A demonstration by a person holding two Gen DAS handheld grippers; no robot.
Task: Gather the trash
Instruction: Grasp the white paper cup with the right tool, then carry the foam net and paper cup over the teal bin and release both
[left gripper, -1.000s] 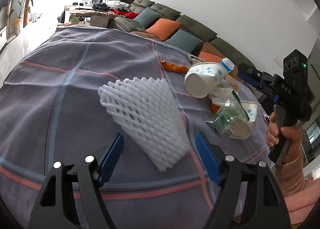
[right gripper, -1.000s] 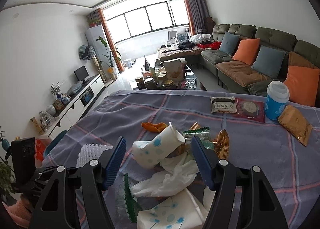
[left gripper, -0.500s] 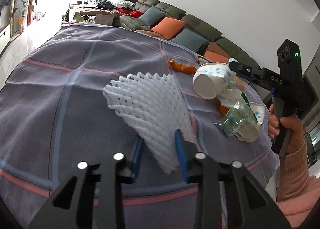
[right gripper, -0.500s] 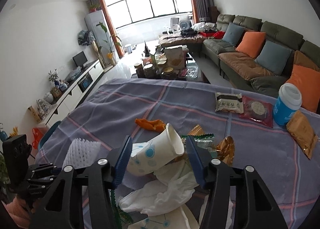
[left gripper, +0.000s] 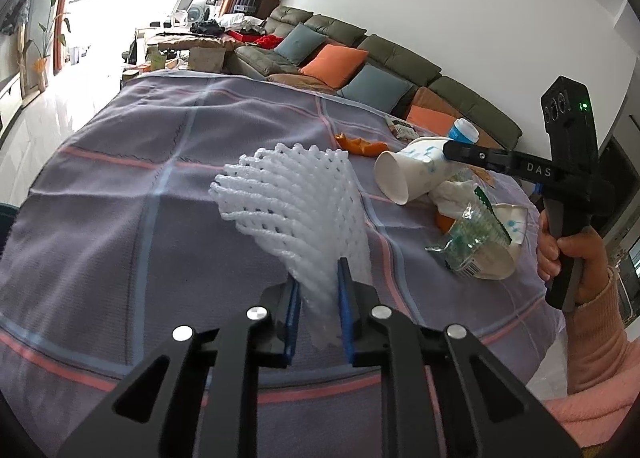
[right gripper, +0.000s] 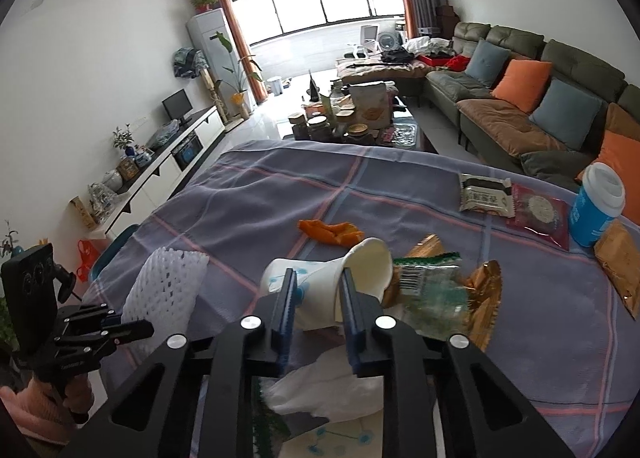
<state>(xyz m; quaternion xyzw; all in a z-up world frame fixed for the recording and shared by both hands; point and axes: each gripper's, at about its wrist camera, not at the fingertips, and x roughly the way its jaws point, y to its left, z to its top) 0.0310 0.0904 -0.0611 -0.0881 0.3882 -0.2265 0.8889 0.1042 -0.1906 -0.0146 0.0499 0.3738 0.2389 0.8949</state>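
White foam fruit net (left gripper: 298, 209) pinched at its narrow near end between the blue pads of left hand-held gripper (left gripper: 319, 298); jaws just closed in on it, net squashed flat in the gap. Rest of net fanned out and lifted at a slant over the purple plaid cloth (left gripper: 120, 193) covering the worktop.

Spotted paper cup (right gripper: 332, 278) on its side, clamped across its body by right hand-held gripper (right gripper: 317, 298); jaws just closed, pads pressing both walls, open mouth pointing up and away to the right. Same cup seen from left wrist view with right gripper's finger across its base.

Around the cup, all on the cloth:
- crumpled white tissue (right gripper: 320, 386) directly below, touching
- clear plastic wrapper with green edge (right gripper: 432, 290) just right of cup mouth
- gold foil wrapper (right gripper: 486, 302) beside that
- orange peel (right gripper: 332, 232) just beyond cup, apart from it
- second flattened spotted cup (right gripper: 340, 436) at near edge, partly hidden under gripper

Further right, well apart from the pile: two sealed snack packets (right gripper: 486, 195), blue cup with white lid (right gripper: 596, 203) upright, brown packet (right gripper: 622, 262).

Right hand (left gripper: 568, 258) in pink sleeve wrapped round gripper handle at worktop edge.
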